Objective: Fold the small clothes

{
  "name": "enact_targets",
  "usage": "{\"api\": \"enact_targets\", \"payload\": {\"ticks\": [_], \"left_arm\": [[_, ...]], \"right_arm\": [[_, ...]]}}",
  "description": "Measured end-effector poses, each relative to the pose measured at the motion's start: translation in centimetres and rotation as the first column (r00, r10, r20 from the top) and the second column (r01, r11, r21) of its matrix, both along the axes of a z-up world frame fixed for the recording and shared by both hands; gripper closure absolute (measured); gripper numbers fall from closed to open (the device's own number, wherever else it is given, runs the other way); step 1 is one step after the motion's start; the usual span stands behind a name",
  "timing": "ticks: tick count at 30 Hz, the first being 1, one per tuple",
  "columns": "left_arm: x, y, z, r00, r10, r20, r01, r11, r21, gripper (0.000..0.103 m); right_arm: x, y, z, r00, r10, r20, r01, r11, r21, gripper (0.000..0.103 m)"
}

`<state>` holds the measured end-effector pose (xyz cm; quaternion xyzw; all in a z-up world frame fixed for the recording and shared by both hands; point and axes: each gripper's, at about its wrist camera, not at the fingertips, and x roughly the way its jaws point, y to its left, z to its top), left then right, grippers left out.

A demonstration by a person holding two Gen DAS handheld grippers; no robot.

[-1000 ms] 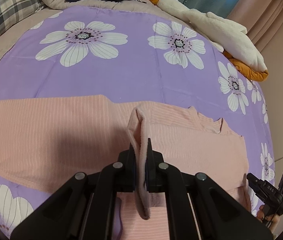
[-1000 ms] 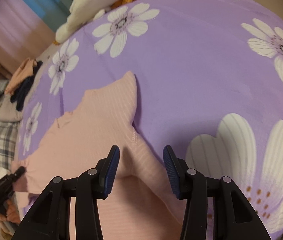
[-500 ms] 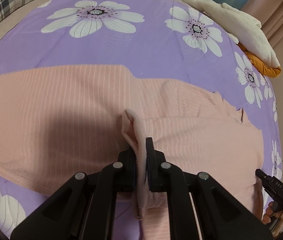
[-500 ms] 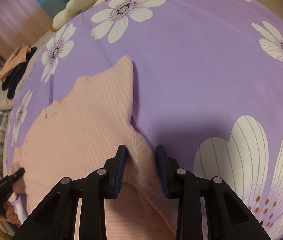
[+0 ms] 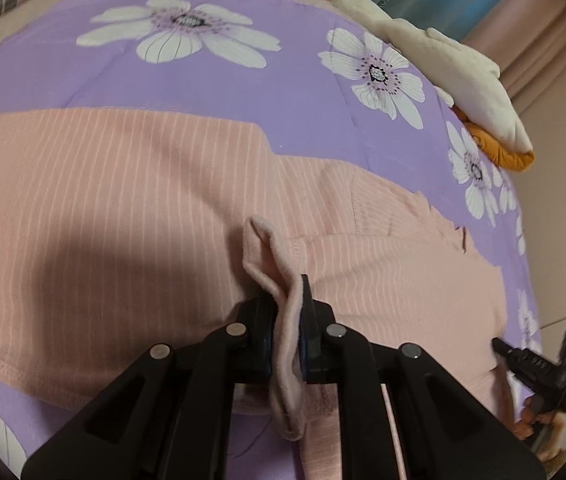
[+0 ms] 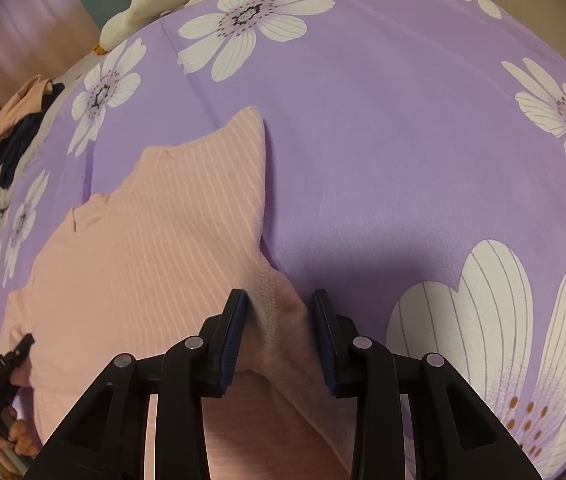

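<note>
Left wrist view: left gripper point(image 5: 287, 322) clamps a raised fold of the pink striped garment point(image 5: 123, 208).
Right gripper point(image 6: 279, 330), jaws parted, straddles its sleeve hem on the purple floral bedsheet point(image 6: 403, 140).

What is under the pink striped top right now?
The pink striped top lies on the purple flowered sheet, which shows all around it. Whatever lies beneath the fabric is covered. The left tool pinches one folded edge.
</note>
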<state>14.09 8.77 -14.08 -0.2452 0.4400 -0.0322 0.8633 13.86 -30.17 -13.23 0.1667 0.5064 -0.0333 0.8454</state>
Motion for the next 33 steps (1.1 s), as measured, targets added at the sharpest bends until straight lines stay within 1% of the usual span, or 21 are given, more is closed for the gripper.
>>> {"api": "enact_targets", "payload": {"ticks": [3,8,12,18,23,29,33], "left_arm": [[0.04,-0.38,0.05,1.0,0.008,0.002,-0.008,0.999,0.033,0.091],[0.04,-0.13,-0.22,1.0,0.011,0.02,-0.012,0.999,0.034,0.091],[0.06,-0.66,-0.06,1.0,0.009,0.02,-0.011,0.997,0.075,0.091],[-0.01,-0.24,-0.26,1.0,0.014,0.024,-0.015,0.999,0.043,0.091],[-0.11,-0.45,-0.21,1.0,0.01,0.03,-0.012,0.998,0.056,0.091],[-0.23,-0.22,-0.28,0.999,0.007,0.036,-0.009,0.999,0.043,0.091],[-0.22,-0.31,-0.26,0.999,0.006,0.038,-0.008,0.999,0.054,0.091]], "right_arm": [[0.02,0.08,0.04,1.0,-0.001,-0.001,0.001,1.0,-0.009,0.071],[-0.01,0.07,0.03,1.0,0.003,0.005,-0.003,1.0,-0.005,0.071],[-0.08,0.01,-0.02,1.0,0.002,0.011,-0.002,1.0,-0.001,0.071],[-0.1,0.31,0.03,1.0,0.002,0.012,-0.002,1.0,-0.028,0.071],[-0.09,0.38,0.03,1.0,-0.005,0.01,0.006,0.999,-0.033,0.071],[-0.12,0.26,0.03,1.0,-0.004,0.01,0.004,0.999,-0.032,0.071],[-0.15,0.49,0.03,1.0,-0.006,0.012,0.007,0.999,-0.039,0.071]]}}
